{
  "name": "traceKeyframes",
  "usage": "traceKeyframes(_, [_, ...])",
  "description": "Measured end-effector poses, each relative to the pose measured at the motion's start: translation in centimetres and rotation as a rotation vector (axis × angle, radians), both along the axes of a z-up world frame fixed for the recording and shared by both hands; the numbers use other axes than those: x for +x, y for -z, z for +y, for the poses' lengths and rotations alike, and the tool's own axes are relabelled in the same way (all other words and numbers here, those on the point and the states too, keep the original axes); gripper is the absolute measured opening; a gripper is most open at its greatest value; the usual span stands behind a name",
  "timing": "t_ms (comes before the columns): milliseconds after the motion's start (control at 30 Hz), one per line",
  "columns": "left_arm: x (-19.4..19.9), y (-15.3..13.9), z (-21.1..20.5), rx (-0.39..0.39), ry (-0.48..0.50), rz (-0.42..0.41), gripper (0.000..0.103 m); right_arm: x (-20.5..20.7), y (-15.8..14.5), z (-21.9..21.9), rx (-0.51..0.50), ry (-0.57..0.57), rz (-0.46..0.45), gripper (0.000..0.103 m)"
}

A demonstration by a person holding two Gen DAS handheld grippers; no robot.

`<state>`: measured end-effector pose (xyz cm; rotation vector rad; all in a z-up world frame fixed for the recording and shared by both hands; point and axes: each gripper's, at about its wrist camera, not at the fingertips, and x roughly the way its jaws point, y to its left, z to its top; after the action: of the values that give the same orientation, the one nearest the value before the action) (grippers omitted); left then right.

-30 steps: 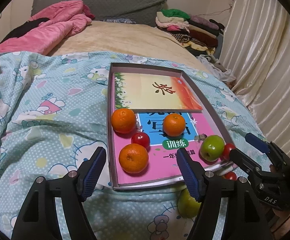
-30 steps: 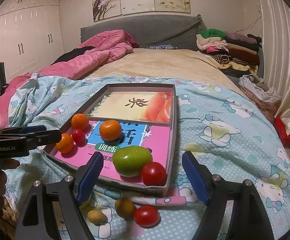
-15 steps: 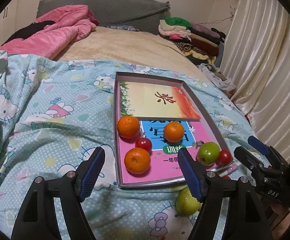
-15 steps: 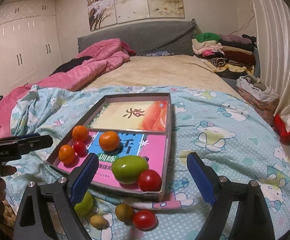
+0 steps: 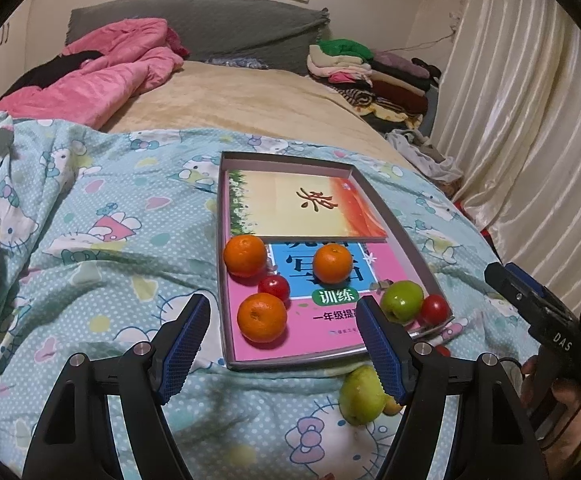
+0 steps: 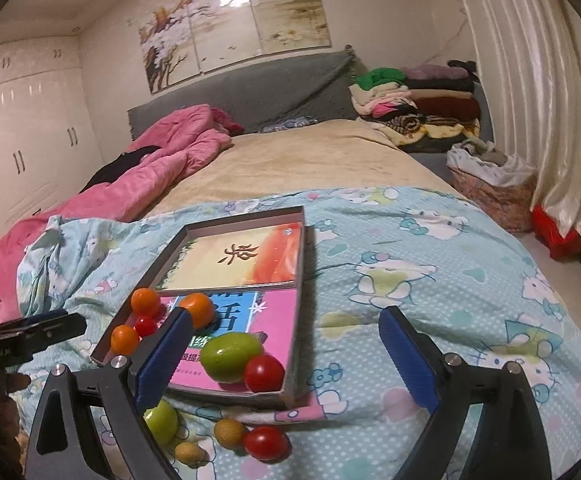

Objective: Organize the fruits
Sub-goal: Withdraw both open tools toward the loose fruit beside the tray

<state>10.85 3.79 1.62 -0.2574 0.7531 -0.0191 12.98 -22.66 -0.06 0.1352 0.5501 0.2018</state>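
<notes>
1. We hold both claws above a bed spread with a cartoon-cat quilt [image 5: 90,240]; our landmark is the shallow tray [image 5: 406,236] lying on that quilt, lined with two printed books.

2. Our left claw [image 5: 282,344] hangs released over the tray's near edge, its blue pads well apart with nothing between them.

3. Our right claw [image 6: 286,364] is spreading its jaws wider at this moment (nothing is gripped), hovering over the tray's near right corner.

4. Inside the tray, three oranges [image 5: 245,255] sit along the left side and middle with a small red tomato [image 5: 274,287] among them.

5. In the tray's near right corner, a green apple [image 6: 229,356] touches a second tomato [image 6: 264,373].

6. Outside the tray, on the quilt just below its near edge, lie a green pear [image 6: 161,422], two small yellowish fruits [image 6: 229,433] and a loose tomato [image 6: 266,443].

7. Beyond the tray's far end, a pink blanket [image 6: 150,176] and a pile of folded clothes [image 6: 410,104] fill the head of the bed.
</notes>
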Motion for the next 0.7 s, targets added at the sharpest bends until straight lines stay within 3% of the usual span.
traceKeyframes(467, [-1.0, -0.4, -1.6, 0.010, 0.042, 0.003, 0.077, -1.7, -0.3, -1.1, 0.029, 0.032, 0.018, 0.094])
traceKeyframes(700, [-1.4, -0.3, -2.7, 0.014, 0.071, 0.014, 0.077, -2.7, -0.5, 0.0, 0.005, -0.010, 0.015, 0.094])
